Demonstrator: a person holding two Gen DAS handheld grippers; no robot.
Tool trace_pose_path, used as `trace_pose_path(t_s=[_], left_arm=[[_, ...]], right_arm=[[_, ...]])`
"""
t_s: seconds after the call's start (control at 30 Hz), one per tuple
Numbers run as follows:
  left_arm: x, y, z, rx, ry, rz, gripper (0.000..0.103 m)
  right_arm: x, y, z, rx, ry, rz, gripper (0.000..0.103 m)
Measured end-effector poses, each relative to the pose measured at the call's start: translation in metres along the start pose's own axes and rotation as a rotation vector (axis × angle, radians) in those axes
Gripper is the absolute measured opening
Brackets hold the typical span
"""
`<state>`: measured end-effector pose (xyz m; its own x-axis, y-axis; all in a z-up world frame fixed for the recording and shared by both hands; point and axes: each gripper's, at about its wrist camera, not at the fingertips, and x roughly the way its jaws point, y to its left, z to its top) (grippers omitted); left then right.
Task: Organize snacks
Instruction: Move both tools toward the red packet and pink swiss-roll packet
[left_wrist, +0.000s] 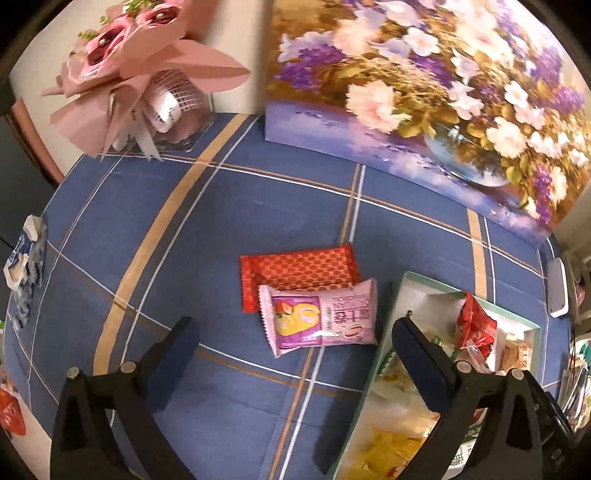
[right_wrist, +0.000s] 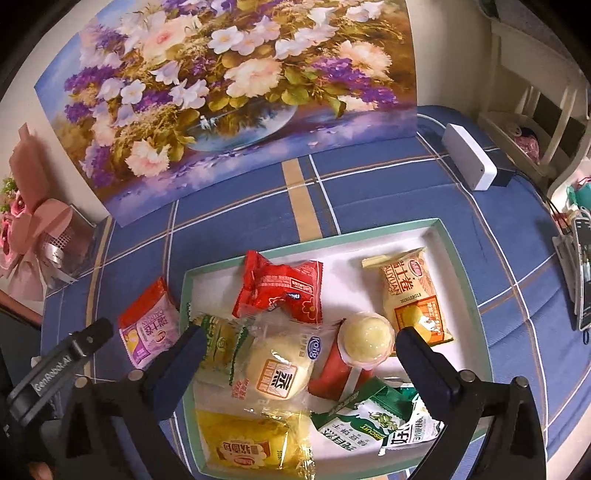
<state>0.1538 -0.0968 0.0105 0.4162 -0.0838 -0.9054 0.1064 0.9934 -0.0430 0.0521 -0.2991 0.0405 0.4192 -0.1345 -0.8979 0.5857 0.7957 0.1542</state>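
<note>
Left hand-held gripper (left_wrist: 291, 332) spread wide, empty, above glossy pink packet (left_wrist: 319, 317) at frame centre. Right hand-held gripper (right_wrist: 301, 341) likewise released over the rectangular tray (right_wrist: 466, 280) of crinkled wrappers.

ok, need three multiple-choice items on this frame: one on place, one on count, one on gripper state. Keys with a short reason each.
1. Where does the pink packet lie?
A. in the tray
B. on the cloth, left of the tray
C. on the painting

2. How many packets lie on the cloth outside the tray?
A. two
B. four
C. none

3. The left gripper is:
A. shut on a packet
B. open, holding nothing
C. out of view

Answers: 1 B, it overlaps the red packet on blue cloth. 2 A, pink and red only. 3 B, fingers apart around bare cloth.
</note>
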Motion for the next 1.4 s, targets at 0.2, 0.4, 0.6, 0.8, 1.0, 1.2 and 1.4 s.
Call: trace_pose_path(t_s=[0.2,0.4,0.6,0.8,1.0,1.2,1.4], left_arm=[[0.001,0.014,0.002,-0.022,0.006,-0.023,0.103],[0.004,0.063,0.010,-0.081,0.013,0.062,0.103],[0.010,0.113,0.011,-0.182,0.048,0.098,0.103],[0.011,0.131,0.009,-0.223,0.057,0.089,0.103],[0.026,0.117,0.011,-0.182,0.094,0.056,0.103],[0.037,0.104,0.014,-0.155,0.119,0.048,0.103],[0.054,0.082,0.023,-0.075,0.136,0.005,0.103]], right_arm=[[-0.001,0.001,0.001,-0.009,-0.002,-0.006,0.103],[-0.002,0.020,-0.001,-0.025,-0.004,0.073,0.103],[0.001,0.060,-0.010,-0.087,0.015,0.126,0.103],[0.006,0.097,-0.020,-0.152,0.041,0.165,0.103],[0.015,0.120,-0.031,-0.205,0.059,0.150,0.103],[0.025,0.126,-0.028,-0.213,0.065,0.129,0.103],[0.038,0.122,-0.013,-0.187,0.069,0.105,0.103]])
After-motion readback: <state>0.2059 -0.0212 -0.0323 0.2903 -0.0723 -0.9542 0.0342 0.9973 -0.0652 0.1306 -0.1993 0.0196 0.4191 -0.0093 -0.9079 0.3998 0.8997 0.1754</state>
